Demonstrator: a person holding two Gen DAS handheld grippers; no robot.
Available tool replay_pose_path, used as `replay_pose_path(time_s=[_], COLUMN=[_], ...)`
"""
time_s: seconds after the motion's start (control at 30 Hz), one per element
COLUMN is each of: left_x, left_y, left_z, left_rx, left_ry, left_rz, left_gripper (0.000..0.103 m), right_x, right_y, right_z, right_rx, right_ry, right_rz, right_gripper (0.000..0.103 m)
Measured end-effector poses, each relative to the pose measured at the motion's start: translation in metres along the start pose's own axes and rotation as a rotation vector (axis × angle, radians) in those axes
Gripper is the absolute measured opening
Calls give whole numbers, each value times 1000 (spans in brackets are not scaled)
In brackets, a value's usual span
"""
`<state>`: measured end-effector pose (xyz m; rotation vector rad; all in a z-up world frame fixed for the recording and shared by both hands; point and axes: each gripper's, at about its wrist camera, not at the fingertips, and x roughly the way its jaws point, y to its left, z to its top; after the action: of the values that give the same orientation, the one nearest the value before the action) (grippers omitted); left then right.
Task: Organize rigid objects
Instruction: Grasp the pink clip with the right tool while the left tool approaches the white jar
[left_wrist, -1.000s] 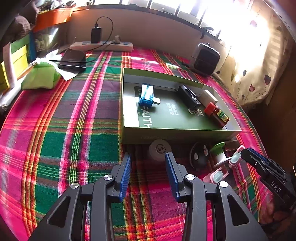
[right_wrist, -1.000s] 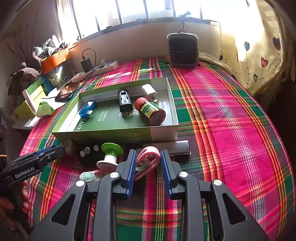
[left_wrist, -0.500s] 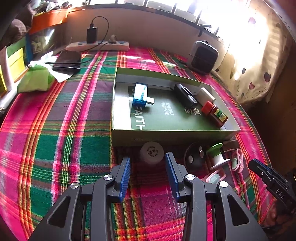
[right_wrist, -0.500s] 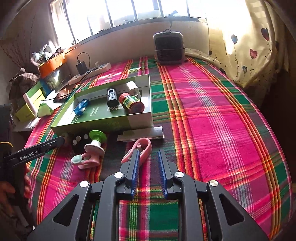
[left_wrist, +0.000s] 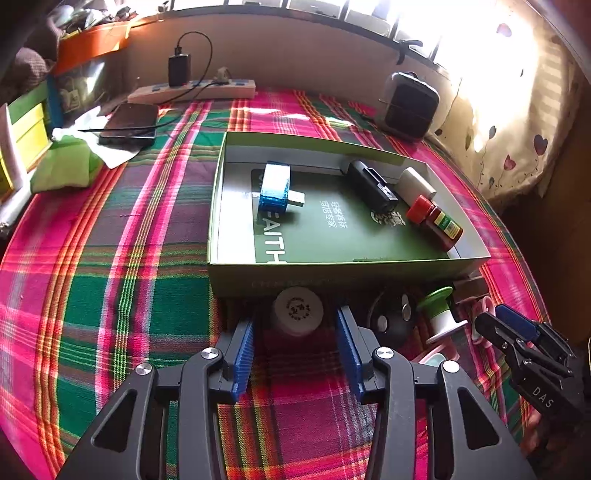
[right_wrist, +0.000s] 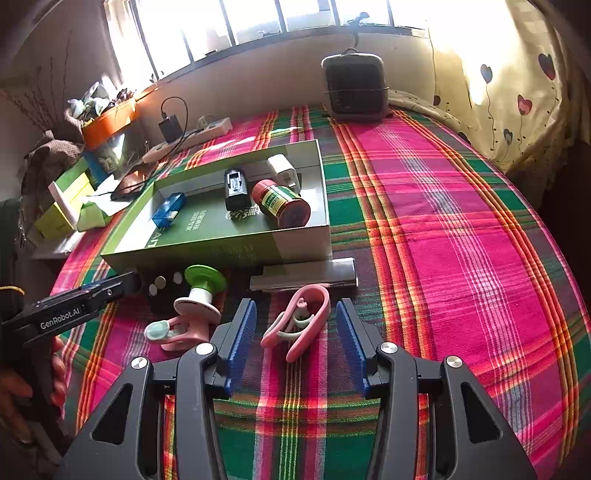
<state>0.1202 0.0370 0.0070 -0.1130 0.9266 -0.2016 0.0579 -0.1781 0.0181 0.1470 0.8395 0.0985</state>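
1. Left wrist view: my left gripper (left_wrist: 295, 341) is opening, jaws apart either side of the white jar (left_wrist: 297, 312), pads not touching it. The jar sits against the near wall of the box (left_wrist: 332, 275). Step: pickup. Next: ease forward, close on it.

2. Right wrist view: my right gripper (right_wrist: 295, 338) is opening around the pink clip (right_wrist: 299, 321), which lies loose on the cloth (right_wrist: 461, 221) near the box. Next: square up, close, lift into the box.

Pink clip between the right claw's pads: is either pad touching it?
Apart. The right wrist view shows the pink clip lying on tablecloth with cloth visible between it and both pads of the opening right claw.
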Motion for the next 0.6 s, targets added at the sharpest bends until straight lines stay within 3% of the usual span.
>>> replay_pose_path(time_s=[0.1,0.33,0.6], left_x=[1,4,4], left_y=[-3,-5,-2], left_z=[1,2,2], left_rx=[16,39,15], left_ry=[-7,-17,-26], left_rz=[33,91,88], left_gripper=[41,41,41], right_x=[7,5,0], right_y=[4,-8,-28], right_z=[-1,-4,-7], right_rx=[-41,-42,15], right_ry=[19,19,26], right_rz=[-73,-147,-133], right_gripper=[47,48,48])
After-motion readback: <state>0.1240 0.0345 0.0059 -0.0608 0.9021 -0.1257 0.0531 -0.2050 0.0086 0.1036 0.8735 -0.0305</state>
